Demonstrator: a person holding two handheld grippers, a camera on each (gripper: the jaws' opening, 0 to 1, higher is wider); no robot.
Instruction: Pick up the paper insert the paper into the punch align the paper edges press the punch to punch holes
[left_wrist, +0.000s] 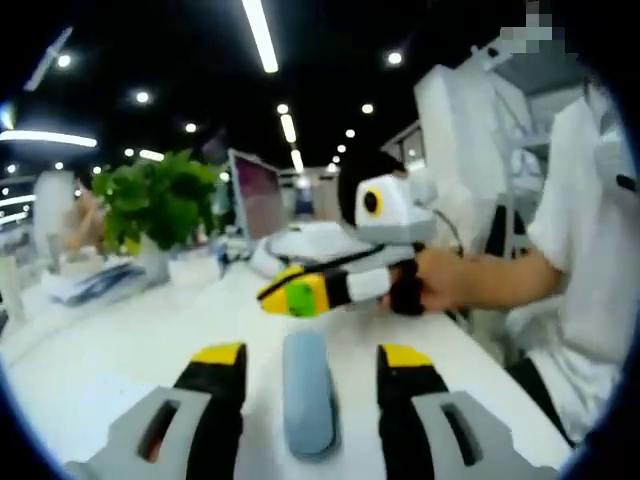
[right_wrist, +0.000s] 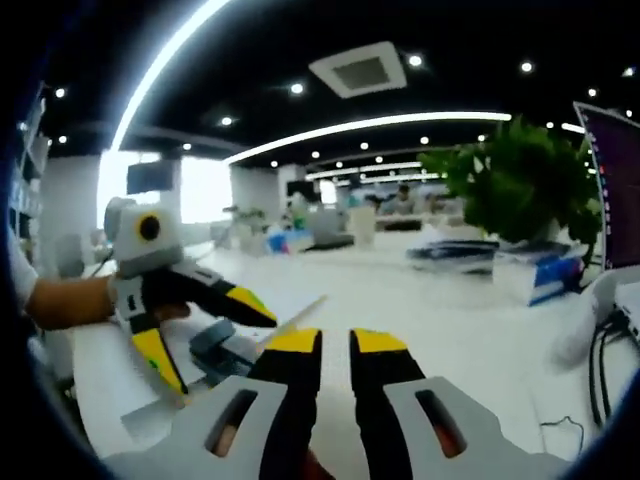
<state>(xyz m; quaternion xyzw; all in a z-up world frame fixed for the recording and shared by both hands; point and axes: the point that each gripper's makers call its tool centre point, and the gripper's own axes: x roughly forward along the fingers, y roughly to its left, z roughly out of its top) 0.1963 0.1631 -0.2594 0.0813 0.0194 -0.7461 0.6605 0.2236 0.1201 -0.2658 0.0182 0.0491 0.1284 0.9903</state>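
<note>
The blue-grey punch lies on the white table between the left gripper's wide-spread jaws, untouched by either, with a white paper sheet beside it. The right gripper holds its jaws nearly together, gripping nothing. A potted plant stands farther back.

The left gripper stands wide open over a grey-blue oblong punch on the white table; the right gripper hovers beyond. A leafy green plant stands behind.
</note>
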